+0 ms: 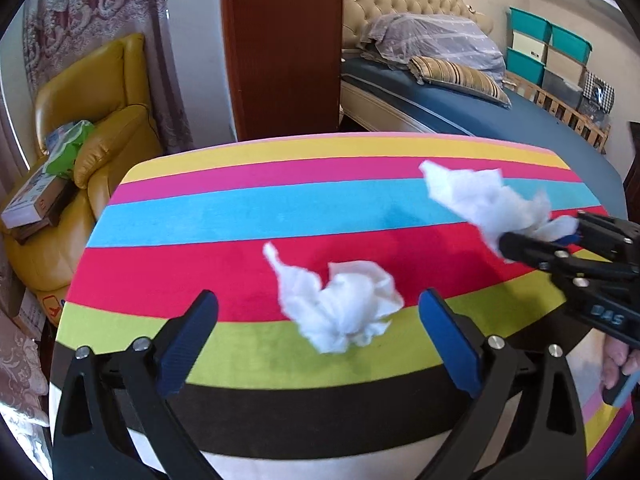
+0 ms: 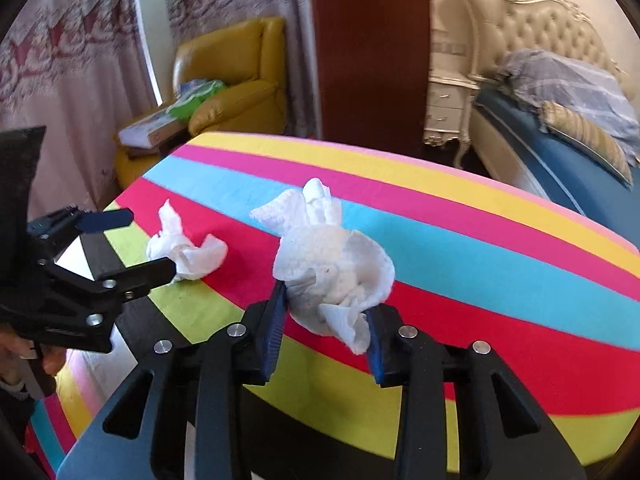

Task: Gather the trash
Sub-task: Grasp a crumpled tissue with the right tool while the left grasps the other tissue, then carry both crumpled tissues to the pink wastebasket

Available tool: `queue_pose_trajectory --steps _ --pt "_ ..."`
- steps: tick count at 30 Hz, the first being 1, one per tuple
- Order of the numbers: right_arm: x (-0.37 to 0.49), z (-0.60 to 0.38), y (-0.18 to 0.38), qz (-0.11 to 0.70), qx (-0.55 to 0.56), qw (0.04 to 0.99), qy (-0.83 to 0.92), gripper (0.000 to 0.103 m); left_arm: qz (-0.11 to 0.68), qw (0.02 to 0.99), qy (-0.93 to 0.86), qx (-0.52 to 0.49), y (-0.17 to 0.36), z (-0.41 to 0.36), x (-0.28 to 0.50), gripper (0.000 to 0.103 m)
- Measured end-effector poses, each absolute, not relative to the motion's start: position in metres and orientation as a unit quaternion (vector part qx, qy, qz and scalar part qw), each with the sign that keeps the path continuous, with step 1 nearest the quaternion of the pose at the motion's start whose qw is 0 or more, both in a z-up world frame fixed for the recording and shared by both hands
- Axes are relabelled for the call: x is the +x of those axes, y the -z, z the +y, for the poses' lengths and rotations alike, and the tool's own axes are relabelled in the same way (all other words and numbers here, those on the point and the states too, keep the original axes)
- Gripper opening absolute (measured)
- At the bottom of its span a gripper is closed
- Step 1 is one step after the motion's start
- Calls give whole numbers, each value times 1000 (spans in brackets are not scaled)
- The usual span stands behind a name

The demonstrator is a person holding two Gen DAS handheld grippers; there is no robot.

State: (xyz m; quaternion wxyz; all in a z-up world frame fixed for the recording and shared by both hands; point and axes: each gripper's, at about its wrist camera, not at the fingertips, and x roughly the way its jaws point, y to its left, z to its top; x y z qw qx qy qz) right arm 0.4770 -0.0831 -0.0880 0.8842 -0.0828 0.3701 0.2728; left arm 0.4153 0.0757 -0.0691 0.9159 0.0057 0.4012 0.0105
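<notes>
The left gripper point(image 1: 318, 340) is hovering with jaws standing wide, a crumpled tissue point(image 1: 344, 308) lying between them on the striped cloth point(image 1: 240, 216), untouched by the pads. To its right, the right gripper point(image 2: 326, 320) is pinching a second tissue point(image 2: 332, 256), which is sticking up above the cloth

Two crumpled white tissues point(image 1: 344, 304) point(image 2: 332, 264) apart on striped cloth point(image 1: 240, 216)
</notes>
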Motion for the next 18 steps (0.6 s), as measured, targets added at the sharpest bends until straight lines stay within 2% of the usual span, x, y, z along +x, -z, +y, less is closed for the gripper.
queue_pose_trajectory --steps 1,7,9,18 --pt "475 -88 88 370 -78 886 -267 34 404 915 -11 8 72 73 417 88" --pt "467 -95 98 372 -81 891 -248 34 434 901 3 12 91 58 429 43" --pt "466 -95 97 366 -82 895 -244 34 426 905 3 15 92 55 426 37" --pt "466 -93 99 369 -90 896 -229 34 417 909 4 10 94 57 422 36"
